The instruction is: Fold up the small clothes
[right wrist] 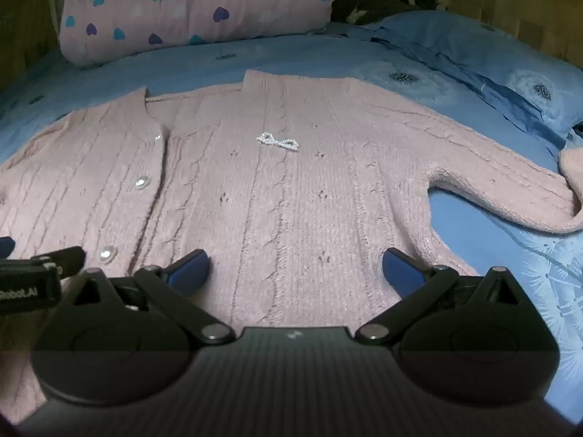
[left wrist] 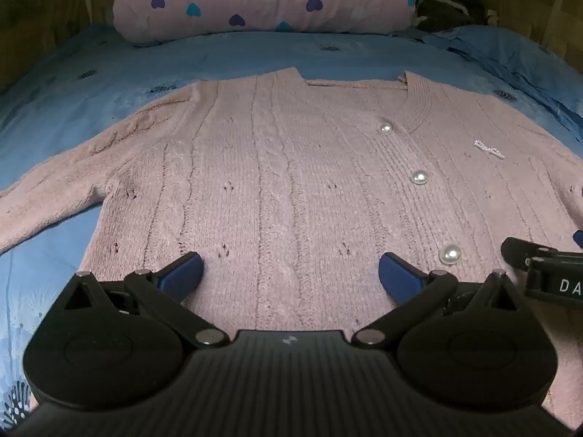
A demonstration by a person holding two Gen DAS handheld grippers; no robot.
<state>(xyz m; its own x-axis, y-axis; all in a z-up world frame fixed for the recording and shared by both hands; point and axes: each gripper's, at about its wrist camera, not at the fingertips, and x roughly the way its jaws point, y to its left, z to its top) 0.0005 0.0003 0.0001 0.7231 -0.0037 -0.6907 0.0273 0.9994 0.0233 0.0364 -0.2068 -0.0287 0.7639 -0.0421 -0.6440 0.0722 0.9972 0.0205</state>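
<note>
Though unfolded, cardigan [left wrist: 291,167] beneath spread claws [left wrist: 291,276].

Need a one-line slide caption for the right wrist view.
Open right gripper above a pink cardigan spread flat on a blue bedsheet, pearl bow on its chest.

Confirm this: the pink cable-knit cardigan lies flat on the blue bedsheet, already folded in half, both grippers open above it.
Not folded: the pink cable-knit cardigan lies fully spread on the blue bedsheet, sleeves out, as both wrist views show. The left gripper and right gripper are open above it.
</note>
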